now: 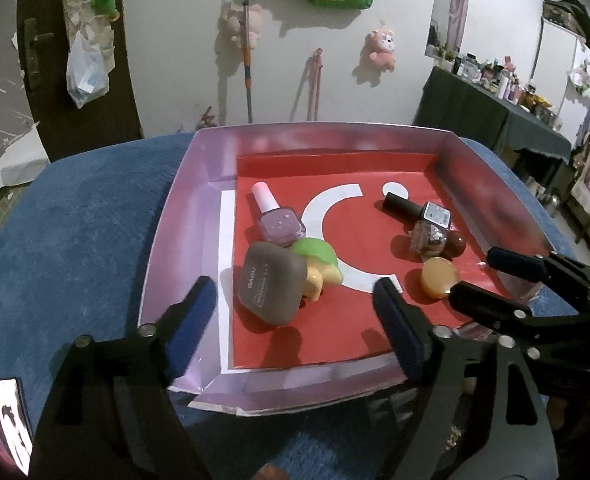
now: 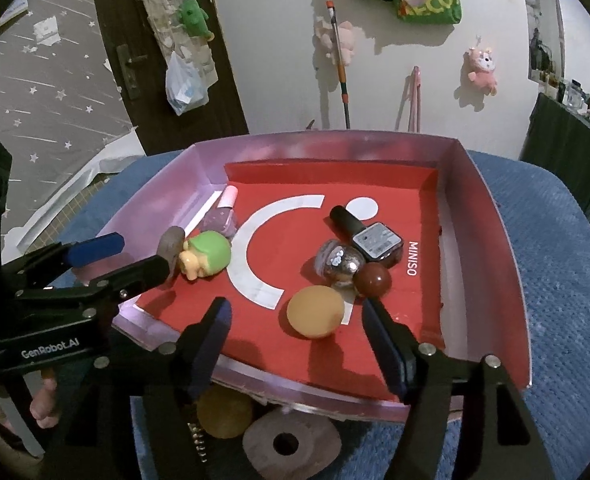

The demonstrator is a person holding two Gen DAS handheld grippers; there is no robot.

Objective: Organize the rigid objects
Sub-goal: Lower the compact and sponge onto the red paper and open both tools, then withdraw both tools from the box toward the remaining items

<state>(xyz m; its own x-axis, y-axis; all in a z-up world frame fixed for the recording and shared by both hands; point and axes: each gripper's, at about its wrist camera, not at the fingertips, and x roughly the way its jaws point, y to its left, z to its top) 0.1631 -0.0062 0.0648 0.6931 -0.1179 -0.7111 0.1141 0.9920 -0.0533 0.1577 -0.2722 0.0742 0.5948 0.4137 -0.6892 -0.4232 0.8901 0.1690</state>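
Observation:
A shallow red box (image 1: 375,240) with silvery walls (image 2: 491,216) sits on a blue cloth. In it lie a brown compact case (image 1: 271,282), a green-capped toy (image 1: 321,266) (image 2: 205,254), a lilac polish bottle (image 1: 277,220), a black polish bottle (image 1: 423,210) (image 2: 369,234), a shiny pebble (image 2: 339,262), a dark red ball (image 2: 371,279) and an orange disc (image 1: 440,277) (image 2: 315,311). My left gripper (image 1: 295,320) is open over the box's near-left part, the compact between its fingers' line. My right gripper (image 2: 295,334) is open, just short of the orange disc.
Under the box's near edge, in the right wrist view, lie a yellow ball (image 2: 225,414) and a brown ring-shaped piece (image 2: 291,442). A wall with hanging plush toys and a mop (image 1: 248,52) stands behind. A cluttered dark table (image 1: 495,108) is at right.

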